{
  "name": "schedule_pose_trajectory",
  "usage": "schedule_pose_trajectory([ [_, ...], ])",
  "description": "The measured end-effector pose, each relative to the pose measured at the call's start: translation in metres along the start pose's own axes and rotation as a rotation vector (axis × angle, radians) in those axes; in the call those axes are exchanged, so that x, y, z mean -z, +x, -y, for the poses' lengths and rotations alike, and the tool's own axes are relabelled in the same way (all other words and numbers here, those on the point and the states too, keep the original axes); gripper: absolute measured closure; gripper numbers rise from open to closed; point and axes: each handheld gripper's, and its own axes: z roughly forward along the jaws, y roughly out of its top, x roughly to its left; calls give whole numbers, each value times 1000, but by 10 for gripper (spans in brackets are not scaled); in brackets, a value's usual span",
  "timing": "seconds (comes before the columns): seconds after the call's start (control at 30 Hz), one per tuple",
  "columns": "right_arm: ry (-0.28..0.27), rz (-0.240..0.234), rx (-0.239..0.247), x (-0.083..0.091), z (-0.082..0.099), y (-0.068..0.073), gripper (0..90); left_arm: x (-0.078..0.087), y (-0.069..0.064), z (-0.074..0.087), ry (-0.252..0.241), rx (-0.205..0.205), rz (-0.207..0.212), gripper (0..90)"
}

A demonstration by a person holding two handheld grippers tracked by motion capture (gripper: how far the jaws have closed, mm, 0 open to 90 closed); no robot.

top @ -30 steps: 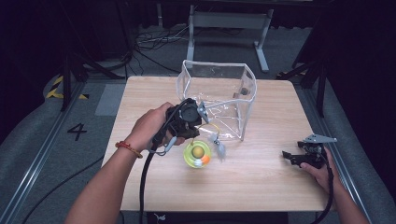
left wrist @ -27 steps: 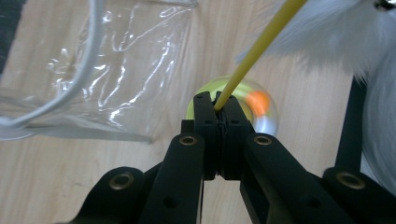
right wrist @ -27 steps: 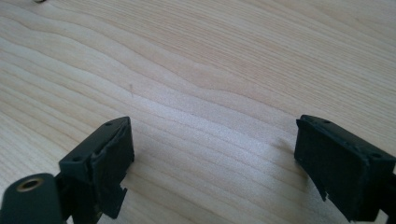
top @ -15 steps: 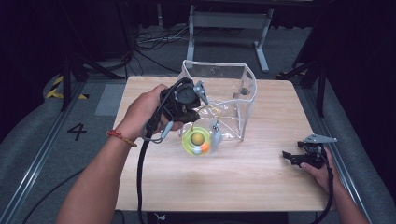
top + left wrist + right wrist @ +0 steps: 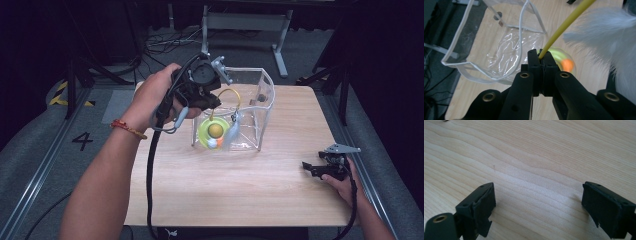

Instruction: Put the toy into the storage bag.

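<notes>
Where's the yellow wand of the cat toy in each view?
High view: yellow wand arcs right from the left gripper, above the clear bag.
Left gripper view: wand runs up-right from the shut jaws.
Right gripper view: bare table.
Shared landmark: wooden table.

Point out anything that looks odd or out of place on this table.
Nothing is spilled or broken. The cat toy dangles off the table by its yellow stalk, pinched in the left claw above the clear bag. The right claw sits open on the wood.
</notes>
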Motion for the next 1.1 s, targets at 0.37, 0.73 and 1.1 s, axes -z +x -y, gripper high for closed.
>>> schedule_pose_trajectory([
  [0.37,0,0,0,0,0,0,122,17,23,-19,1,18,-80,883],
  [0.73,0,0,1,0,0,0,122,2,58,-33,-43,84,-84,883],
  [1.1,0,-2,3,0,0,0,122,-25,91,-54,-55,112,-71,883],
])
